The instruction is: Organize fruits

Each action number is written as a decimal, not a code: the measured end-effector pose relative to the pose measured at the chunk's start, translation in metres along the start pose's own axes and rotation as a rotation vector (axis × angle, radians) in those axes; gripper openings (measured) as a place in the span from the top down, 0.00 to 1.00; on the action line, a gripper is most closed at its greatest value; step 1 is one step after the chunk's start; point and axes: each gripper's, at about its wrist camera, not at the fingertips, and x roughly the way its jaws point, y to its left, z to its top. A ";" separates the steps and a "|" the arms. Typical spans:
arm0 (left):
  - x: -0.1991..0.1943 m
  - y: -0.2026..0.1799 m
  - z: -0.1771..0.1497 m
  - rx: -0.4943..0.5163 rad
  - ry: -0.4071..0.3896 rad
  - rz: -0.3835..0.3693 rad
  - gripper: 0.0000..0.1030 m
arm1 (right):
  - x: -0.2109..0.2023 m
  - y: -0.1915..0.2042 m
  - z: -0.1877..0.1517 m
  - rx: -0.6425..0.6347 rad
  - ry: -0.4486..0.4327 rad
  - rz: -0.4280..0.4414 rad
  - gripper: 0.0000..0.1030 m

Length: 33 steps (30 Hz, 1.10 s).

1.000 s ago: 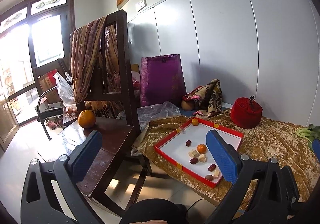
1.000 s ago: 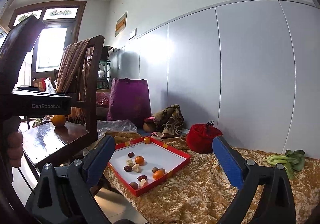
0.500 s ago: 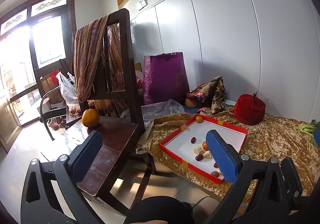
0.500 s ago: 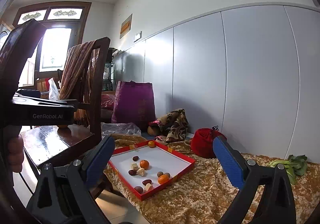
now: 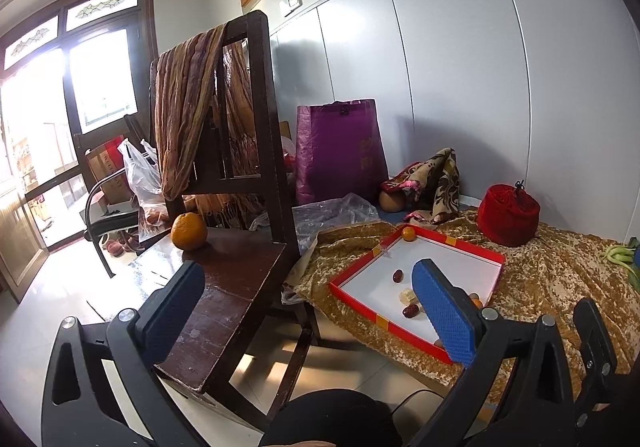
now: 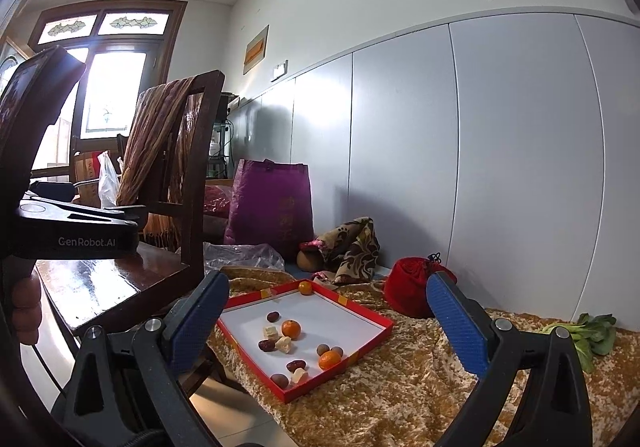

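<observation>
A red-rimmed white tray (image 6: 362,312) lies on a gold cloth (image 6: 420,379) and holds small oranges (image 6: 291,328), dark dates (image 6: 273,316) and pale cubes (image 6: 271,332); it also shows in the left wrist view (image 5: 456,243). A larger orange (image 5: 189,230) sits on a dark wooden chair seat (image 5: 224,287). My left gripper (image 5: 308,311) is open and empty, held above the chair's edge, short of the orange. My right gripper (image 6: 332,323) is open and empty, held back from the tray. The left gripper's body (image 6: 76,231) hides the chair orange in the right view.
A scarf (image 5: 184,107) hangs on the chair back. A purple bag (image 5: 340,147), a patterned cloth (image 5: 432,183), a red pouch (image 5: 508,215) and clear plastic (image 5: 328,211) stand behind the tray. Green vegetables (image 6: 588,335) lie at the right. A glass door (image 5: 36,135) is far left.
Both grippers have drifted left and pulled back a little; the tray sits further right in the left view. Both stay open and empty.
</observation>
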 end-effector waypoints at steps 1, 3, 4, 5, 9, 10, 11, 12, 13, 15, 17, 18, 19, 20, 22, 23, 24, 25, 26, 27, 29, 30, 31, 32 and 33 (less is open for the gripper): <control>0.001 0.001 0.001 0.000 0.001 -0.001 0.00 | 0.001 -0.001 0.001 -0.001 0.002 -0.002 0.03; 0.002 0.001 0.001 0.001 0.002 -0.001 0.00 | 0.005 -0.002 0.005 0.008 0.009 -0.003 0.02; 0.002 0.002 0.001 0.001 0.003 0.000 0.00 | 0.008 -0.004 0.008 0.015 0.017 0.004 0.02; 0.003 0.003 0.001 0.000 0.003 0.001 0.00 | 0.011 -0.005 0.010 0.017 0.025 0.007 0.02; 0.004 0.005 0.001 -0.005 0.004 0.009 0.00 | 0.022 -0.012 0.014 0.030 0.061 0.003 0.01; 0.004 0.005 0.001 -0.006 0.005 0.010 0.00 | 0.026 -0.012 0.014 0.032 0.076 0.002 0.01; 0.004 0.005 0.001 -0.005 0.006 0.012 0.00 | 0.029 -0.012 0.013 0.033 0.087 0.000 0.01; 0.005 0.005 0.001 -0.004 0.007 0.013 0.00 | 0.032 -0.012 0.012 0.032 0.096 -0.003 0.01; 0.005 0.005 0.000 -0.001 0.007 0.013 0.00 | 0.034 -0.010 0.011 0.026 0.103 -0.006 0.01; 0.006 0.004 -0.001 0.005 0.007 0.016 0.00 | 0.036 -0.008 0.006 0.017 0.106 -0.011 0.01; 0.008 0.004 -0.001 0.009 0.012 0.014 0.00 | 0.035 -0.006 0.001 0.018 0.110 -0.009 0.01; 0.008 0.004 -0.002 0.009 0.013 0.014 0.00 | 0.035 -0.005 -0.002 0.019 0.115 -0.008 0.01; 0.009 0.004 -0.002 0.009 0.015 0.014 0.00 | 0.034 -0.004 -0.003 0.019 0.116 -0.009 0.01; 0.009 0.004 -0.003 0.010 0.016 0.014 0.00 | 0.033 -0.003 -0.005 0.016 0.115 -0.008 0.01; 0.008 0.003 -0.004 0.016 0.017 0.013 0.00 | 0.031 -0.003 -0.005 0.006 0.111 -0.009 0.01; 0.007 0.002 -0.004 0.018 0.014 0.014 0.00 | 0.030 -0.002 -0.004 0.003 0.108 -0.011 0.01; 0.007 0.002 -0.004 0.017 0.014 0.014 0.00 | 0.028 -0.002 -0.004 0.001 0.102 -0.012 0.01; 0.007 0.002 -0.004 0.017 0.014 0.012 0.00 | 0.027 -0.002 -0.003 0.001 0.097 -0.012 0.01; 0.006 0.002 -0.004 0.017 0.013 0.010 0.00 | 0.025 -0.002 -0.002 0.000 0.091 -0.013 0.01; 0.006 0.002 -0.004 0.016 0.012 0.011 0.00 | 0.024 -0.002 0.000 0.000 0.084 -0.014 0.01; 0.006 0.001 -0.003 0.017 0.011 0.008 0.00 | 0.021 -0.002 0.001 -0.002 0.073 -0.016 0.01; 0.006 0.001 -0.003 0.018 0.011 0.006 0.00 | 0.020 -0.002 0.002 -0.002 0.069 -0.017 0.01; 0.006 0.001 -0.003 0.019 0.010 0.005 0.00 | 0.020 -0.002 0.002 -0.003 0.067 -0.016 0.01; 0.006 0.001 -0.003 0.022 0.010 0.005 0.00 | 0.019 -0.001 0.002 -0.005 0.067 -0.014 0.01; 0.006 0.000 -0.003 0.024 0.009 0.005 0.00 | 0.019 -0.001 0.002 -0.008 0.066 -0.015 0.01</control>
